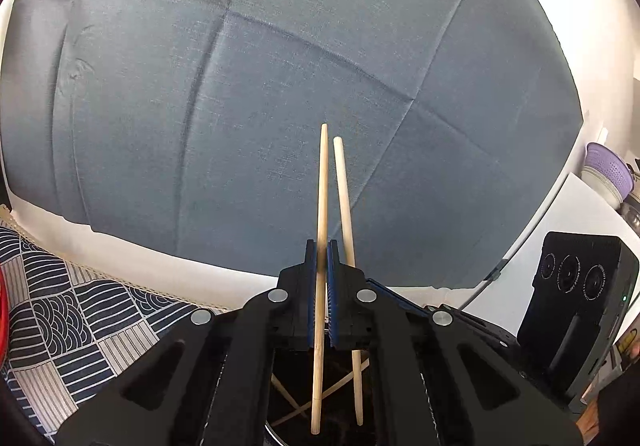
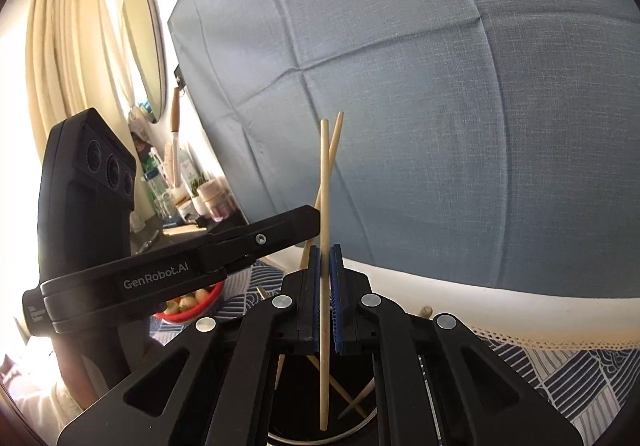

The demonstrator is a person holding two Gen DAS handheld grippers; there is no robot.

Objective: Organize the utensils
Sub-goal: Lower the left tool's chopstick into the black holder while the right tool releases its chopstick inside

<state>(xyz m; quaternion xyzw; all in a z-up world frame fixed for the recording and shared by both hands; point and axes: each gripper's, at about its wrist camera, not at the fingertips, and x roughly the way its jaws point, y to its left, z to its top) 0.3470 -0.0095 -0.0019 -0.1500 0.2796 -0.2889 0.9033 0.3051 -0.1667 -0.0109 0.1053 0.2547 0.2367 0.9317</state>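
Between the blue pads of the left gripper (image 1: 322, 266) — one wooden chopstick (image 1: 321, 246), upright, clamped near mid-length; jaws drawn in to the width of the stick, nothing else held. Its lower tip hangs over the mouth of a dark round holder (image 1: 288, 430) directly beneath the gripper, where several more sticks lie crossed.

Just to the right of those jaws: the second chopstick (image 1: 345, 198), also upright, leaning slightly away. The right wrist view shows it pinched between the pads of the right gripper (image 2: 327, 266), closed to the same narrow gap, its tip likewise above the holder's metal-edged rim (image 2: 320, 438). The two grippers stand close together; the left one reaches in from the side, its finger touching or nearly touching the right-hand stick.

Behind both: a grey-blue cloth backdrop (image 1: 280, 86). Below and to the outer sides: a patterned navy-and-white tablecloth (image 1: 60, 326). Beyond the left gripper in the right view, a red bowl (image 2: 192, 306) of food.

Handling, by judgement — light, stiff, smooth bamboo; thin enough to pivot or slide between the pads if gripped off-centre. Mid-shaft hold as shown seems soundest, keeping each stick vertical for lowering into the holder. Not fragile, but apt to bounce or catch on the crossed sticks below.
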